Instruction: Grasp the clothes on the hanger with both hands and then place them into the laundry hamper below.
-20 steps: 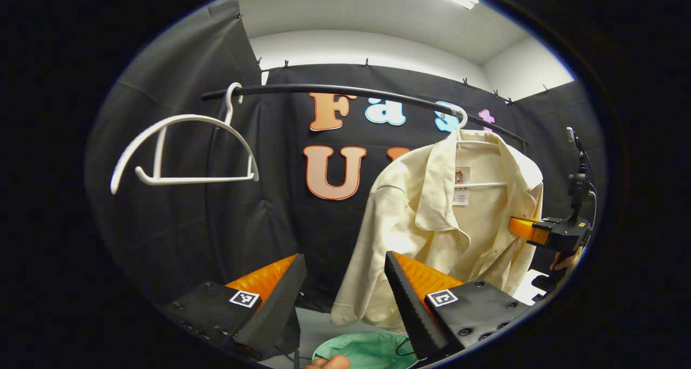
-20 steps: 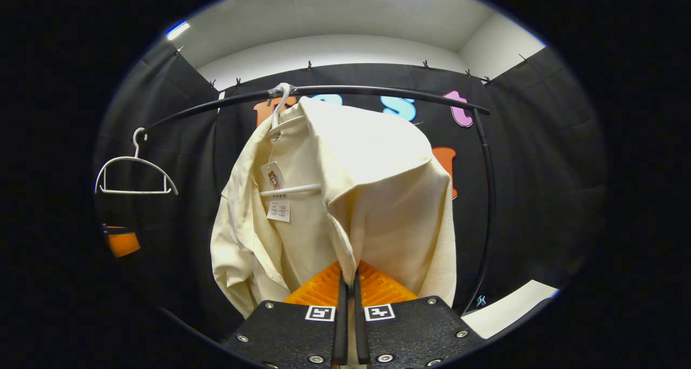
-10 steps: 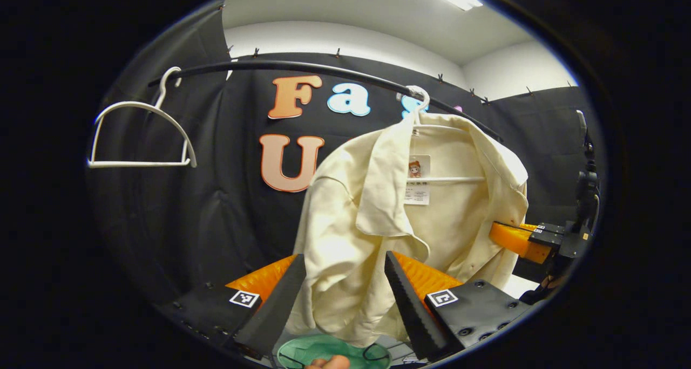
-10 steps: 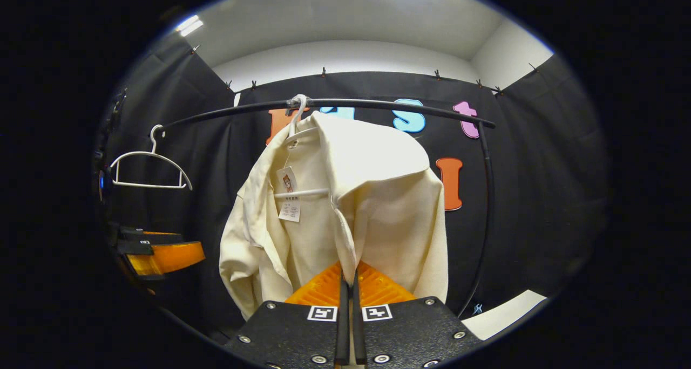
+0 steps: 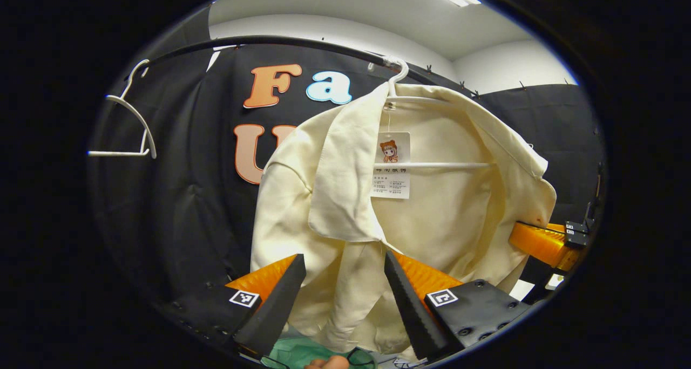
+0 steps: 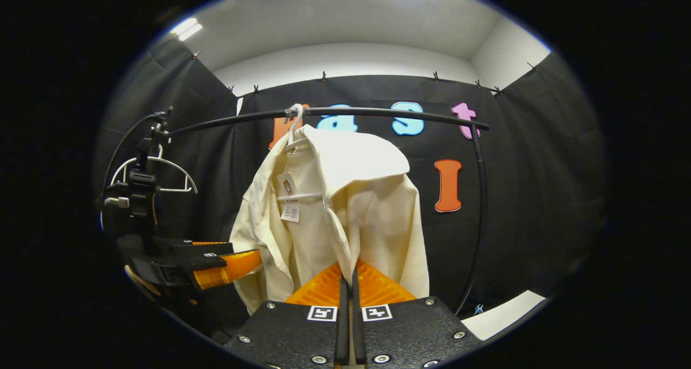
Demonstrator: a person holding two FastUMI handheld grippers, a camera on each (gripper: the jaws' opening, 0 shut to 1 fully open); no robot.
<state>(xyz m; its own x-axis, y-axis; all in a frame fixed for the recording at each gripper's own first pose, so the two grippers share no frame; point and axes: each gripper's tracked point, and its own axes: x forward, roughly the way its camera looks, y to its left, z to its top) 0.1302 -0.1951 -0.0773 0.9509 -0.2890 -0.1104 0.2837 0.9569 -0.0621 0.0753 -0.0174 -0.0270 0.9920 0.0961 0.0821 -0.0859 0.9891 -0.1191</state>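
A cream shirt [image 5: 432,223] hangs on a white hanger [image 5: 432,165] from the black rail [image 5: 280,40]. My left gripper [image 5: 343,258] is open, and the shirt's front panel drapes down between its two fingers. My right gripper [image 6: 348,269] is shut on the shirt's [image 6: 372,207] front edge, below the collar. The right gripper [image 5: 540,242] also appears in the left gripper view, at the shirt's far side. In the right gripper view the left gripper [image 6: 245,261] reaches the shirt's sleeve side. The green hamper [image 5: 294,353] lies below the shirt.
An empty white hanger [image 5: 127,121] hangs further left on the rail [image 6: 378,111]. The rail bends down into a post [image 6: 480,207] on the right. A pale floor patch [image 6: 507,315] lies beyond it. A fingertip [image 5: 329,362] shows at the bottom edge.
My left gripper has moved right and closer, so the shirt now hangs between its open fingers. The right gripper stayed shut on the shirt's edge and drew back slightly.
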